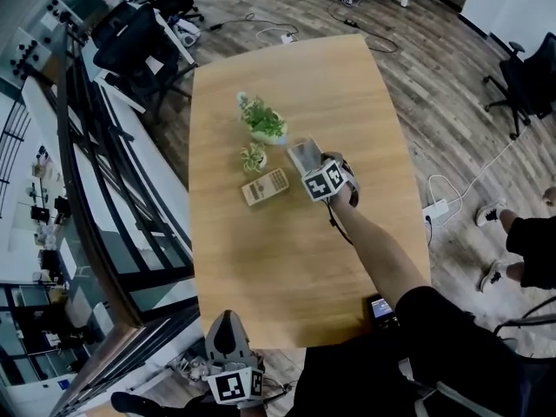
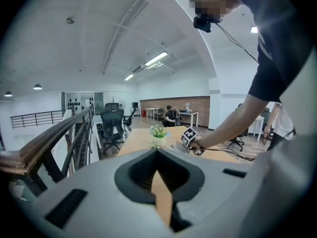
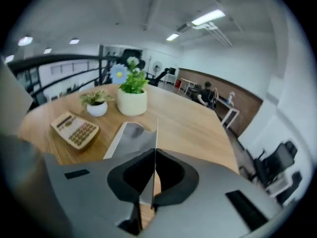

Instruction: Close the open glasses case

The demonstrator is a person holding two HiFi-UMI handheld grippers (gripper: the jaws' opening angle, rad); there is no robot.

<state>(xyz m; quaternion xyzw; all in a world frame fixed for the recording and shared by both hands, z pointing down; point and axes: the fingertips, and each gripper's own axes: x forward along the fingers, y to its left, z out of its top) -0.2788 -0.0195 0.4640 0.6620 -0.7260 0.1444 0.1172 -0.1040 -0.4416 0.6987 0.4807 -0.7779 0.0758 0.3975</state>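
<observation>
- My right gripper has its fingers pinched shut on a thin grey panel that stands edge-on between them. I take this panel for the lid of the glasses case. The grip sits on the very edge, so the lid could slip out as I swing it over, and then it would flop open.
- The case sits open near the middle of the table, at 12 o'clock from my right gripper in the head view. Nothing pins its base. If I push the lid rather than fold it, I judge the whole case would skid toward 12 o'clock, or tip.
- My left gripper hangs at the table's near edge, at 6 o'clock, well apart from the case. Its fingers are closed on nothing, so it cannot brace the base if that starts to slide.
- The calculator lies at 8 o'clock from the case and the small potted plant at 9 o'clock, both near. A wide sweep of my wrist could knock either one. The larger potted plant at 10 o'clock looks top-heavy.
- If I fold the lid with my fingers closed over its rim, they could end up trapped between lid and base, and the case would stay ajar.
- I cannot tell whether anything lies inside the case, and any contents could block the closing.
</observation>
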